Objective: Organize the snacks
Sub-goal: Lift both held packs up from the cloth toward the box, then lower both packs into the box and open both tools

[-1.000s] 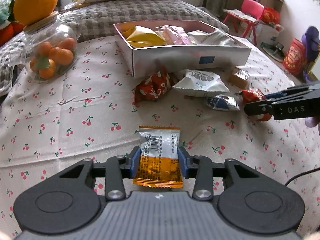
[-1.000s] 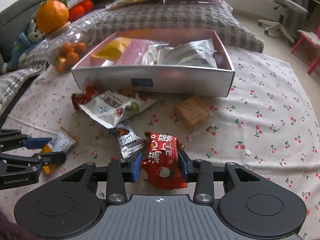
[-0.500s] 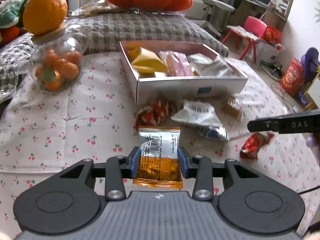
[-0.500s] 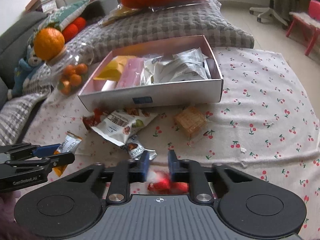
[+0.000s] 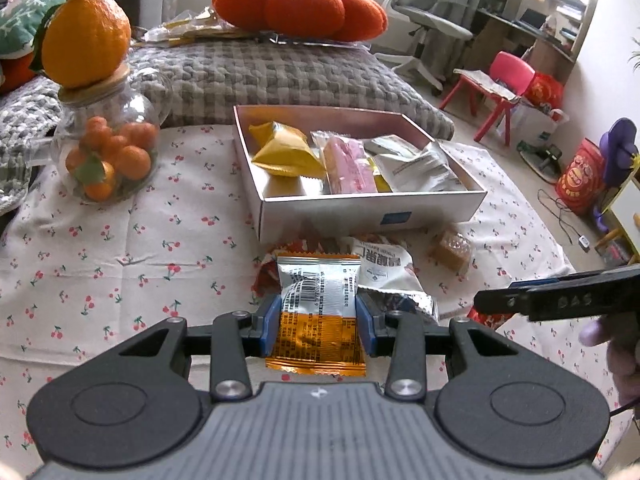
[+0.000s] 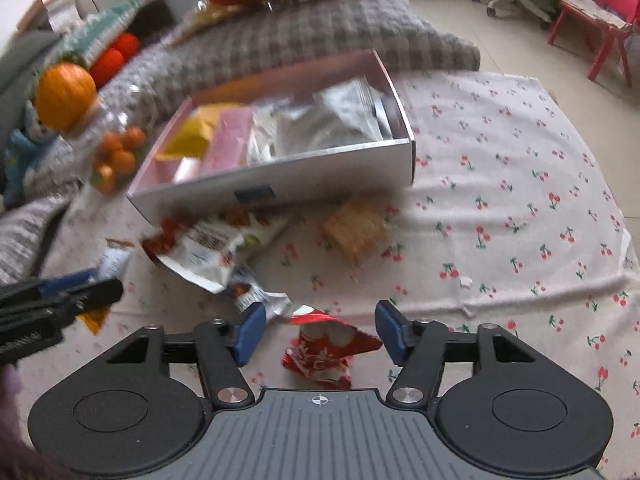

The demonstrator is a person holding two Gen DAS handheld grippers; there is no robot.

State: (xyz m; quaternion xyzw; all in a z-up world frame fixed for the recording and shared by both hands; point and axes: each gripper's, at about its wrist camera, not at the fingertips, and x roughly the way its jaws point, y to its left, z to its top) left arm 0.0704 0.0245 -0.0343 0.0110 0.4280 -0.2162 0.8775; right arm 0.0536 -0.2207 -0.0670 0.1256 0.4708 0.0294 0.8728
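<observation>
My left gripper (image 5: 318,320) is shut on a silver and orange snack packet (image 5: 318,312), held above the cherry-print cloth in front of the white box (image 5: 372,212). The box holds several packets. My right gripper (image 6: 322,330) is open; a red snack packet (image 6: 324,348) lies on the cloth between its blue pads, not held. The right gripper shows at the right edge of the left wrist view (image 5: 560,300). The left gripper shows at the left edge of the right wrist view (image 6: 60,300).
Loose snacks lie before the box: a white packet (image 5: 380,268), a brown cracker pack (image 5: 454,246) and a small silver packet (image 6: 256,296). A glass jar of small oranges (image 5: 108,156) stands at the left. Grey cushions (image 5: 256,76) lie behind the box.
My right gripper has opened and the red packet now rests on the cloth. My left gripper has lifted its packet and moved toward the box.
</observation>
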